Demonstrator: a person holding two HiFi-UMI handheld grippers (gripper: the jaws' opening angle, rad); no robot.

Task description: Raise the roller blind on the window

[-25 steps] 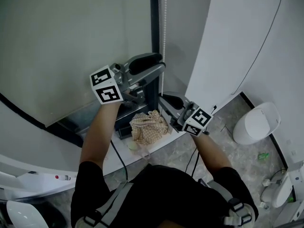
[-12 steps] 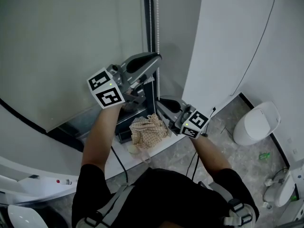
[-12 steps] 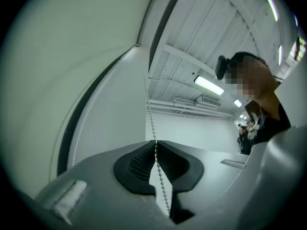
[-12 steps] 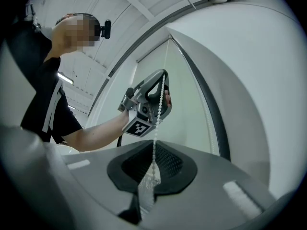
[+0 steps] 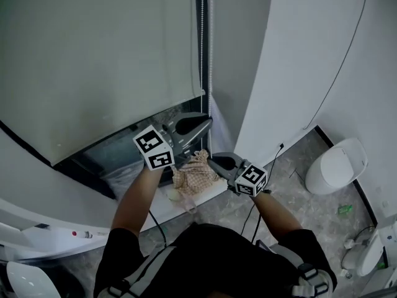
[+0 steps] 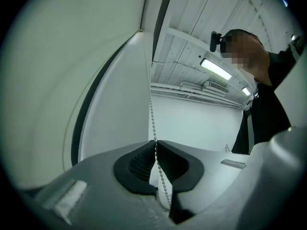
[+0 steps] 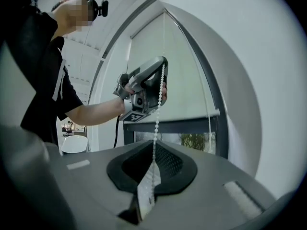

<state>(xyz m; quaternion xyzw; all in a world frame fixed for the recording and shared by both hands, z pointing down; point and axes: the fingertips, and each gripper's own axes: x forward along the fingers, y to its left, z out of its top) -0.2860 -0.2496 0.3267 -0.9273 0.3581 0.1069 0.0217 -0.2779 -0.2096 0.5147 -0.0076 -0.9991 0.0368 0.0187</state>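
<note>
Head view: the roller blind point(image 5: 93, 54) covers most of the window, and a strip of glass shows under its bottom bar. The bead chain point(image 5: 209, 42) hangs along the dark frame at the blind's right edge. The left hand-held gripper point(image 5: 208, 121) reaches the chain just below the blind's bottom bar. The right hand-held gripper point(image 5: 213, 160) sits lower on it, close under the left one. A checked cloth point(image 5: 195, 169) lies on the sill point(image 5: 211, 193) between the two arms.

Left gripper view: the left hand-held gripper point(image 6: 154, 145) has its pads pressed together on the bead chain point(image 6: 150, 109), which runs straight up from them.

Right gripper view: the right hand-held gripper point(image 7: 153, 145) is clamped on the bead chain point(image 7: 158, 95). Above it, the left hand-held gripper point(image 7: 162, 68) holds the same strand in front of the roller blind point(image 7: 187, 80).
</note>
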